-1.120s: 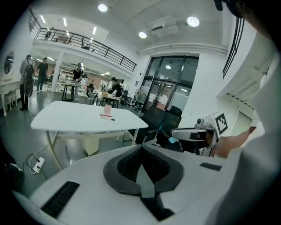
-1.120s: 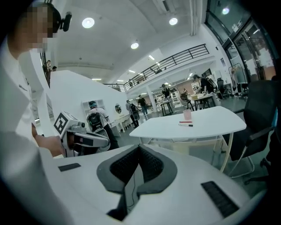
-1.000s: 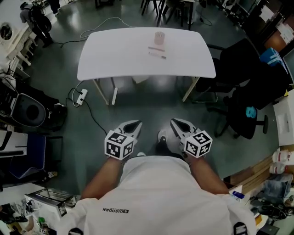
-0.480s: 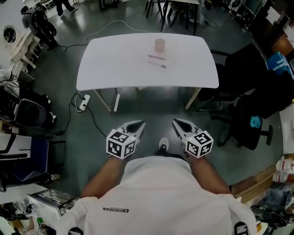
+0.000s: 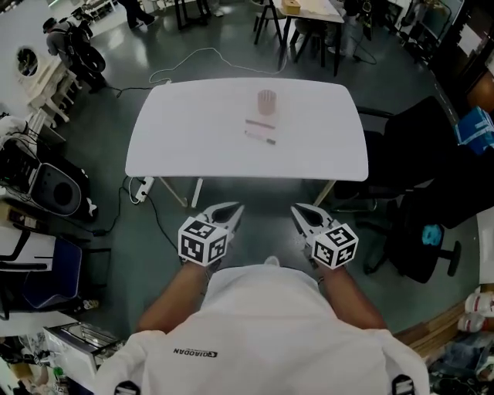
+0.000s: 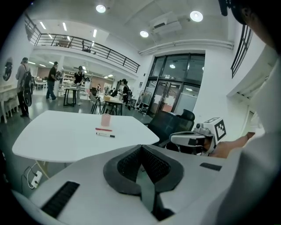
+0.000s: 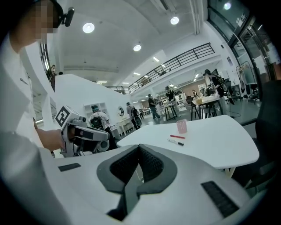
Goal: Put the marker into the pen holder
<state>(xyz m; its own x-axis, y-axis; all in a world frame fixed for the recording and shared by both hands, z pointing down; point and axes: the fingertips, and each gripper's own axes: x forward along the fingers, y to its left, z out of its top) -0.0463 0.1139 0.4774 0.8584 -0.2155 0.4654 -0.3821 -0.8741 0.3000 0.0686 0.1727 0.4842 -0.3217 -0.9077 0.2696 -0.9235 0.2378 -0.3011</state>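
A pink pen holder (image 5: 266, 101) stands upright toward the far side of a white table (image 5: 177, 139). Just in front of it lie a red marker (image 5: 260, 123) and a white marker with dark ends (image 5: 260, 138). Both grippers hang over the floor short of the table's near edge, well away from the markers. My left gripper (image 5: 225, 213) is shut and holds nothing; so is my right gripper (image 5: 302, 214). The left gripper view has the holder (image 6: 105, 120) and markers (image 6: 104, 132) far off beyond the jaws. They show in the right gripper view too, the holder (image 7: 181, 127) behind the markers (image 7: 176, 139).
Black office chairs (image 5: 421, 166) stand to the table's right. A power strip with a cable (image 5: 139, 187) lies on the floor by the table's left legs. Dark equipment (image 5: 42, 185) sits further left. More chairs and tables (image 5: 309, 19) stand behind the table.
In the head view the table with the holder and markers has slid lower and looms larger, so I am closer to it. Both grippers stay shut and keep their place in front of me.
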